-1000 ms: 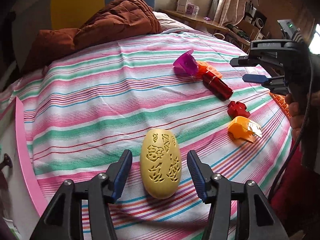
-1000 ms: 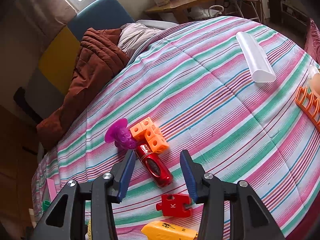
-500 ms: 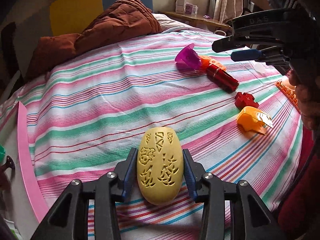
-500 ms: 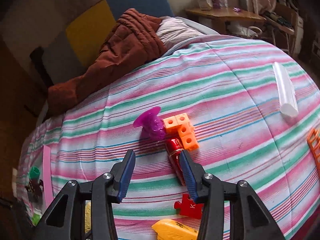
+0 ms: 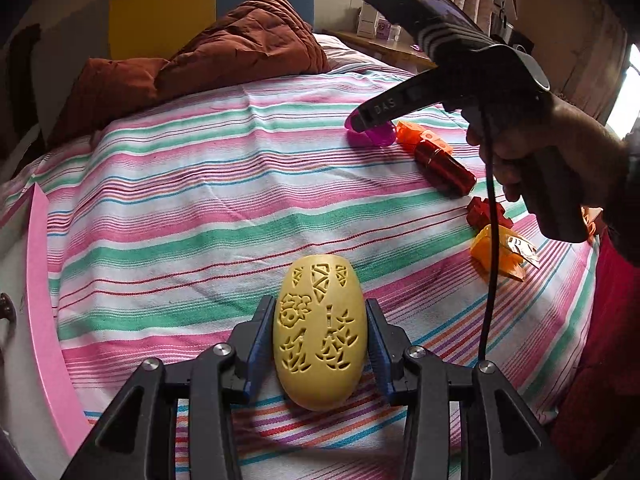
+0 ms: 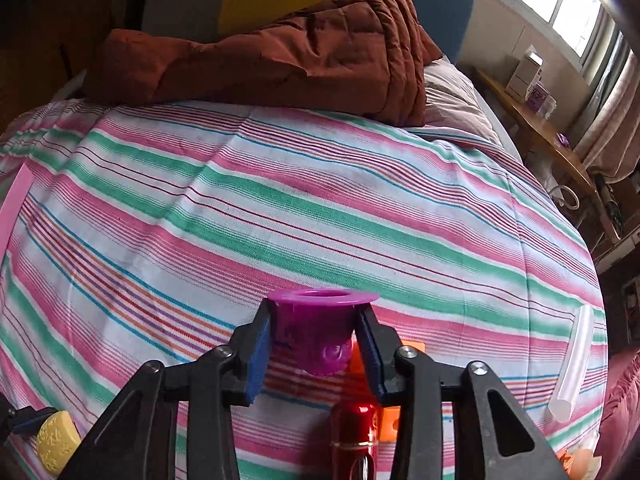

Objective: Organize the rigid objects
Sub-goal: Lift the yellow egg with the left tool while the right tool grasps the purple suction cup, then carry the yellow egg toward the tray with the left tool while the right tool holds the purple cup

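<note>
Two grips are set at once, so the step in hand looks like the pick-up, with both lifts yet to come. The left gripper is clamped on the yellow oval, pads on its long sides, the oval lying on the striped sheet near that gripper's edge of the bed. The right gripper has its pads against the purple cup just under the flared rim; whether the cup is already clear of the sheet is hard to tell from so close. Taking the cup as landmark: the orange blocks touch it on one side, the red cylinder lies just beyond them, the red puzzle piece and the orange-yellow toy farther along the same line, and the oval is well apart from it. Next, I judge, each hand should lift straight up, the right one carefully so the blocks are not dragged, then carry its piece to a sorting place, which no view shows
</note>
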A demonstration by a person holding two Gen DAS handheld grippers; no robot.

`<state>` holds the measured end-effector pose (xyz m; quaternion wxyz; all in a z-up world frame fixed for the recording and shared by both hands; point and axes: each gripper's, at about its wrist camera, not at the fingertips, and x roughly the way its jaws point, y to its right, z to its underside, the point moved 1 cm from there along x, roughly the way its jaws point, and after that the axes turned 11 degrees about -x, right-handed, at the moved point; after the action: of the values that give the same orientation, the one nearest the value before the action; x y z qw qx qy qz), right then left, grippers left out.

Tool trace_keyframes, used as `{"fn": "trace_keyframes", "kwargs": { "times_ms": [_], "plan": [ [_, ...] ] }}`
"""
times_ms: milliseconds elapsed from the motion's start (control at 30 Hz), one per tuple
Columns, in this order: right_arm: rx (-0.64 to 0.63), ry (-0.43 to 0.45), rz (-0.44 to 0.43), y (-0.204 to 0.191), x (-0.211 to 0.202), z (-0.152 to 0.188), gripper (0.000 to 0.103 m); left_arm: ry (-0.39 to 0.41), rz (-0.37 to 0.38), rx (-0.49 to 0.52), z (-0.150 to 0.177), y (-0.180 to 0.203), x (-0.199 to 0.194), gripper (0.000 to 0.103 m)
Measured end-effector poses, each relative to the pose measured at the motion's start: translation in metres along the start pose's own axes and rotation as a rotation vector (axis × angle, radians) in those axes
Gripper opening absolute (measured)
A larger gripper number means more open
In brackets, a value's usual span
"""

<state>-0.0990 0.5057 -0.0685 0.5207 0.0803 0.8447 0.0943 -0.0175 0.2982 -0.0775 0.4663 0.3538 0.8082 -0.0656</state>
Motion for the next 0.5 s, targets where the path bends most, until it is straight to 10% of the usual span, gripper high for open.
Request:
{"fn": "trace_keyframes", "kwargs": {
  "times_ms": [500],
  "plan": [
    [0.031,-0.011,-0.190,-0.067,-0.044,0.044,0.035,0.009,-0.004,-0.028,0.011,-0.002,-0.012,0.044]
  ]
}}
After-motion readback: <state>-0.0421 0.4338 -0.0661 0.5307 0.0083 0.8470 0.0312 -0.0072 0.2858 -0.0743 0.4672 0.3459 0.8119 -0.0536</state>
